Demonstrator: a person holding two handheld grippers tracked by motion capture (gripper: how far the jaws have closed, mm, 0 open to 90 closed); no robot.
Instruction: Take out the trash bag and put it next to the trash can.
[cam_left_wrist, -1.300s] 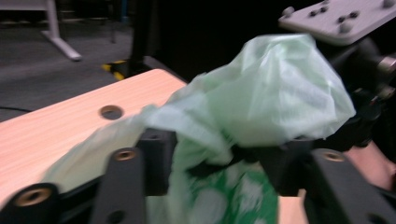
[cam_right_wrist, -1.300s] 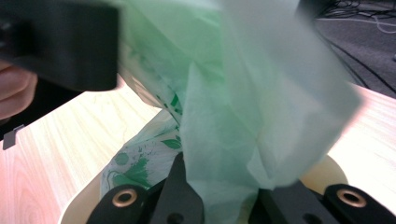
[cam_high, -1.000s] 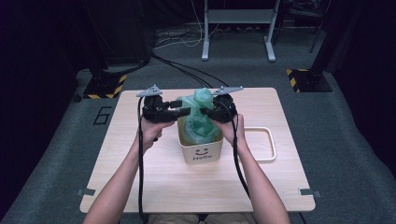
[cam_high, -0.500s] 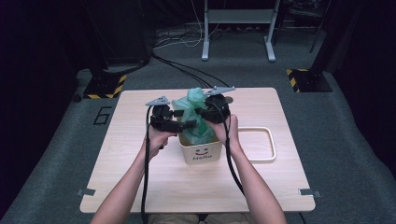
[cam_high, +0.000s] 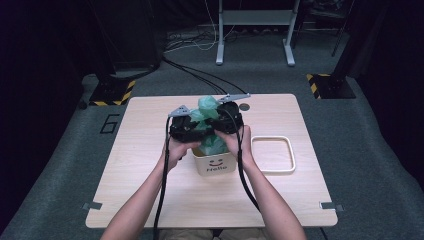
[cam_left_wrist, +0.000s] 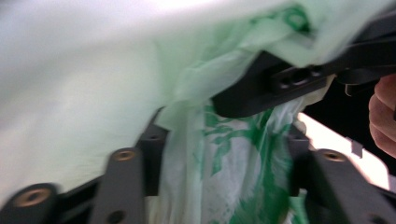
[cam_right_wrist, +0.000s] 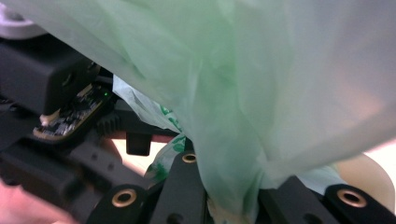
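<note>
Change: both hands are sitting lower and nearer than a second ago, the left more so, and the green bag (cam_high: 209, 125) is bunching closer to the bin; the left tool's jaws have just been closing, with bag film between them.
Near counter (cam_high: 150, 200): the person's forearms are coming in over its bare near part, cables trailing along them.
Bin (cam_high: 216, 161): the small white bin with a smiling face is standing upright near the counter's middle, its mouth facing up; the bag's lower part is going down into it.
Left tool (cam_left_wrist: 219, 186): its jaws are standing partly spread with printed green film hanging between them; whether the pads are pressing on it is unclear. It is probably regripping the bag's left edge.
Right tool (cam_right_wrist: 231, 200): its jaws are pressed together, pinching a gathered fold of the bag, likely to keep the mouth up while the other side is being worked.
Bag's axis: it is running roughly upright, from the bin up to a crumpled peak between the two tools at the bin's far side; it looks like a liner being fitted or pulled out.
Frame (cam_high: 272, 155): a pale square frame is lying flat just right of the bin.
</note>
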